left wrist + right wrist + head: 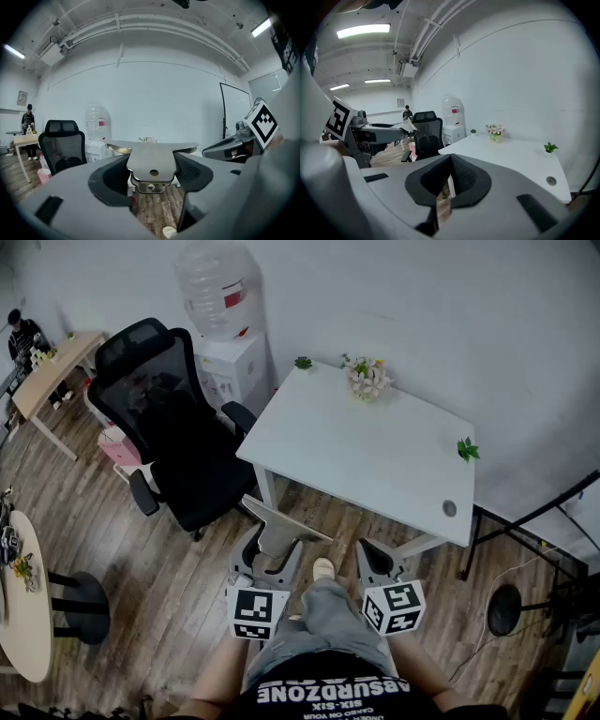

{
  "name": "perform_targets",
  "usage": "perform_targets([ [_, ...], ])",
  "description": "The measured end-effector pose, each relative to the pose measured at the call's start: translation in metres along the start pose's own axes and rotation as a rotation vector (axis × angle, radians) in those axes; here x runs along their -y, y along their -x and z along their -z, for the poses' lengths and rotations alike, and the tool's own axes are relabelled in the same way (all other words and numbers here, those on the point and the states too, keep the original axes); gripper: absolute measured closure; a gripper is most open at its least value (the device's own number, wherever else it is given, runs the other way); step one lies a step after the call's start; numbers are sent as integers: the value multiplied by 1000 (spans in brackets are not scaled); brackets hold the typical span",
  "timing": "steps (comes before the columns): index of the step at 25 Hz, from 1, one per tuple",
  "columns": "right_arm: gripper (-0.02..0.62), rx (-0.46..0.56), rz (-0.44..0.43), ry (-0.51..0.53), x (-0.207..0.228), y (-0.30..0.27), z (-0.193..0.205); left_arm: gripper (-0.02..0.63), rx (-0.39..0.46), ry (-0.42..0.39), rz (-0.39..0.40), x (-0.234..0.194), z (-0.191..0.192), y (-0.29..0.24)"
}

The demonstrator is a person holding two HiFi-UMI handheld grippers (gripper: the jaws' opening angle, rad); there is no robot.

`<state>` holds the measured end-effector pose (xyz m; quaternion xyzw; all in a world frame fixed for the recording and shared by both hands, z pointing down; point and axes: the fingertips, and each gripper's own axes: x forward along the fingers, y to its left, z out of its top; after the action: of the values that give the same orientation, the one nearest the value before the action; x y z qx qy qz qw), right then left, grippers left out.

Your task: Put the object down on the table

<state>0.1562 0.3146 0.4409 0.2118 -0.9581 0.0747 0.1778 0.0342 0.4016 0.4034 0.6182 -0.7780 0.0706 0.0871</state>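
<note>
Object [152,154], flat metal, pinched by its handle in wide-set left gripper [153,182]. Right gripper [449,180] pressed together, empty. Below, wood floor [169,559]; ahead, white table [375,456], not yet reached. Likely trouble: early release onto floor, or broad edge clipping table rim, far placement nudging flower pot [367,379].

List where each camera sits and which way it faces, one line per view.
Head view: on the person's head, looking steeply down at the white table and wood floor; shows legs, left claw and right claw.
Left gripper view: on the left claw, looking along jaws closed on a flat metal piece toward the wall; right claw at right.
Right gripper view: on the right claw, jaws together, empty, facing the table; left claw at left.
Shared: all show the black chair.
</note>
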Motion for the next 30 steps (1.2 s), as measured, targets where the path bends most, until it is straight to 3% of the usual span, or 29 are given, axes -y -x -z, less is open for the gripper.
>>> perform_targets([
  [7, 597, 15, -9, -8, 16, -24, -10, 313, -6, -16, 27, -6, -5, -27],
  [17, 598, 13, 0, -37, 72, -71, -30, 313, -26, -30, 53, -17, -18, -101],
  [30, 597, -6, -3, -60, 142, -122, -47, 313, -44, -30, 22, -30, -35, -185],
])
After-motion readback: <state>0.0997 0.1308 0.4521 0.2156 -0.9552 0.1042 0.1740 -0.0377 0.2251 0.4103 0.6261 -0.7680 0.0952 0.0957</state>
